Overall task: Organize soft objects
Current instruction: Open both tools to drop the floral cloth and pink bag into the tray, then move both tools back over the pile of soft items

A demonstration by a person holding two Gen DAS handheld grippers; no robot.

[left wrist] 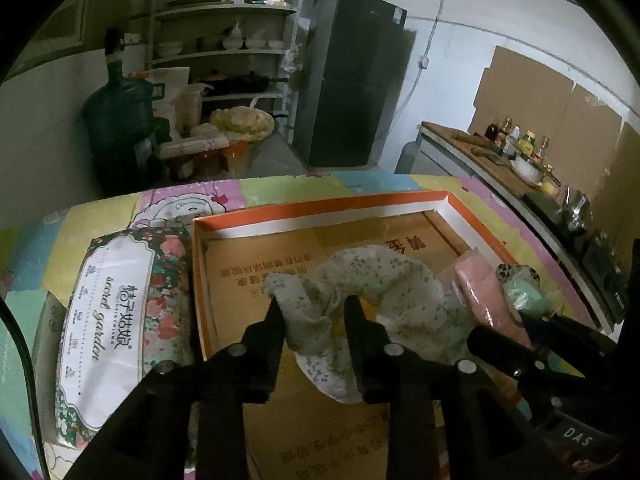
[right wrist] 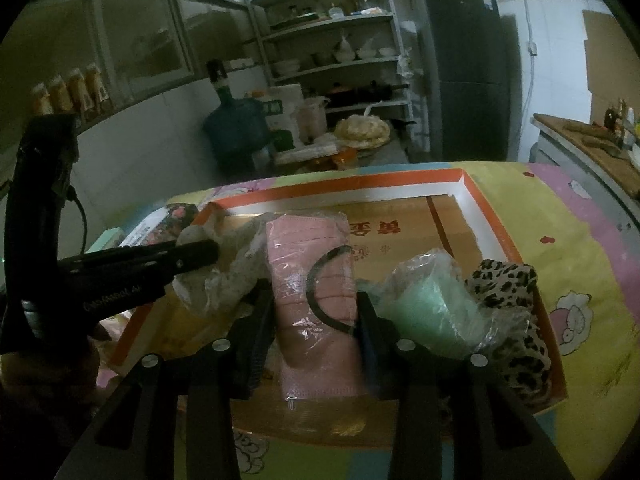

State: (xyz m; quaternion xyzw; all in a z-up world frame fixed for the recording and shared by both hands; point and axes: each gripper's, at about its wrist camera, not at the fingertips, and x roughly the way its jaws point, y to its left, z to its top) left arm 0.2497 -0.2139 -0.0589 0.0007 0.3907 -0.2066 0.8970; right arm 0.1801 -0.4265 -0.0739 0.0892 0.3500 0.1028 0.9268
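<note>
A shallow box with an orange rim lies on the table. Inside it, a white floral cloth is bunched between the fingers of my left gripper, whose jaws stand apart and loose around it. To the right lies a pink pack in clear wrap with a black ring on top. My right gripper is shut on that pack, one finger pressed to each long side. A green wrapped bundle and a leopard-print fabric sit at the box's right end.
A floral tissue pack lies left of the box on the patterned tablecloth. Beyond the table stand a water jug, shelves with dishes and a dark fridge. A counter with bottles runs along the right.
</note>
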